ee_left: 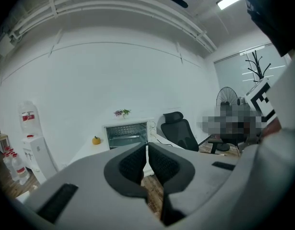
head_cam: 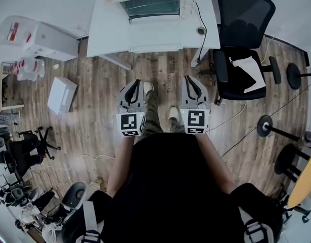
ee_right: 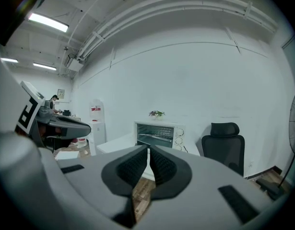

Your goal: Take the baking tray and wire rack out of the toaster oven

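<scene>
Toaster oven (head_cam: 156, 6) sits on the white table (head_cam: 107, 29), back against the wall. Wire rack (ee_right: 153, 135) shows inside it; the baking tray can't be made out. Small potted plant (ee_right: 157, 113) on top of the oven, small orange round object (ee_left: 96, 140) on the table just left of it. Black office chair (head_cam: 243, 29) right of the table. Left gripper (head_cam: 137, 83) and right gripper (head_cam: 187, 80) both clenched, nothing between the jaws. They're held side by side over the wood floor (head_cam: 94, 120), well apart from the oven.
</scene>
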The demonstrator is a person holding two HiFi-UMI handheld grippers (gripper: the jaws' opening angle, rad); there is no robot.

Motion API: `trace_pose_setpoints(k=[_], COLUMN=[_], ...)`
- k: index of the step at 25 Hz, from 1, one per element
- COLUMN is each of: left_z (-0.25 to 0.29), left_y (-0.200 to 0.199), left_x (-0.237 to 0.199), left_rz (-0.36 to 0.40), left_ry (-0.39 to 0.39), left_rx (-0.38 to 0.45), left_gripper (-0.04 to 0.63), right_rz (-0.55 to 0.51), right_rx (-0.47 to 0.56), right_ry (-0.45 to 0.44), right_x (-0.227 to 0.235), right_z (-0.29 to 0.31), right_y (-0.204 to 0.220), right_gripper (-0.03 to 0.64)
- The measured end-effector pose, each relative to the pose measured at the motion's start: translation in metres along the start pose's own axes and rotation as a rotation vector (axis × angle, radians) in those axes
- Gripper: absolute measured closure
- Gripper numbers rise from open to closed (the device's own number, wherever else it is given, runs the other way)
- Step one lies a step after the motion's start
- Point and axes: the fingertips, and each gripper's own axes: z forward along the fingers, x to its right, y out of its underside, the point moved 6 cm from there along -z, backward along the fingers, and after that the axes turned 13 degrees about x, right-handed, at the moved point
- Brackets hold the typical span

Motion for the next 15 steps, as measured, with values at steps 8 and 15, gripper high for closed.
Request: trace_pose_setpoints(k=[8,15], left_z=[0.026,0.068], left_y=[0.007,0.008], left_x=[-0.007,-0.012], left_rz=[-0.022,-0.044], left_ry=[0.019,0.039], left_rx=[0.023,0.063], left_gripper=[0.560,0.560], right_rz=[-0.055,-0.102], right_rx=[-0.005,-0.008], right_ry=[-0.008,0.021], right_x=[0.005,0.028], right_z=[0.017,0.042], right_y=[0.000,-0.005], right_gripper=[0.580,0.580])
